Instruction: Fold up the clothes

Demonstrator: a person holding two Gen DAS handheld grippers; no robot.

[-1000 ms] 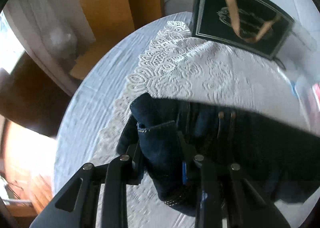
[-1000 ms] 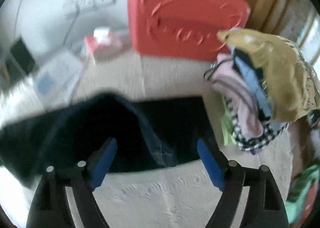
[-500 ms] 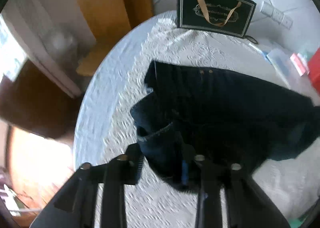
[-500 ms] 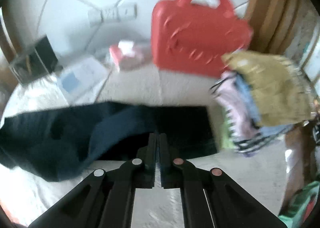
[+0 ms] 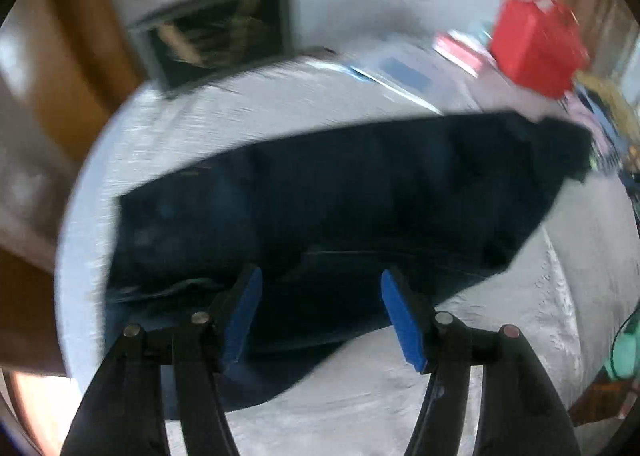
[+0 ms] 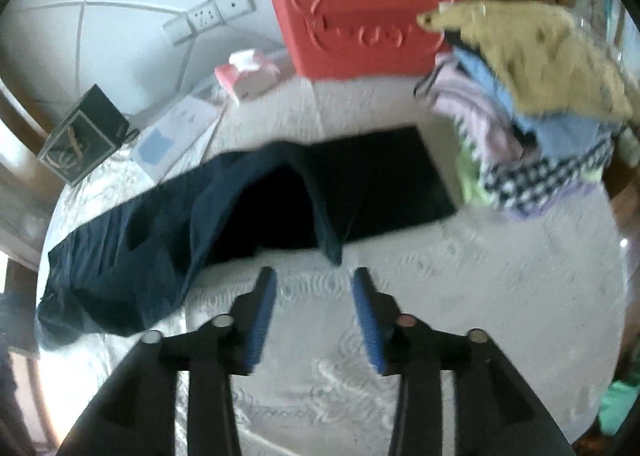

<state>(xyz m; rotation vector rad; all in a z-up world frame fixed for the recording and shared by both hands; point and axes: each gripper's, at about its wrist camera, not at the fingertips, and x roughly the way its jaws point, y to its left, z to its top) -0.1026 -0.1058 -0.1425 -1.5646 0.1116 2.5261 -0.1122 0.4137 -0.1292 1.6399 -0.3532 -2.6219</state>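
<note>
Both grippers, left (image 5: pixel 320 312) and right (image 6: pixel 314 306), have just been opening (nothing between the pads) over the dark jeans (image 6: pixel 224 216) on the table (image 6: pixel 480 276).

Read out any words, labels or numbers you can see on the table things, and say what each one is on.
None can be read.
Black gift bag: gold design, too blurred to tell lettering.
Red case: raised curly marks, no clear letters.
White packet: blue patch, print too small.
Pink box: no legible label.
</note>
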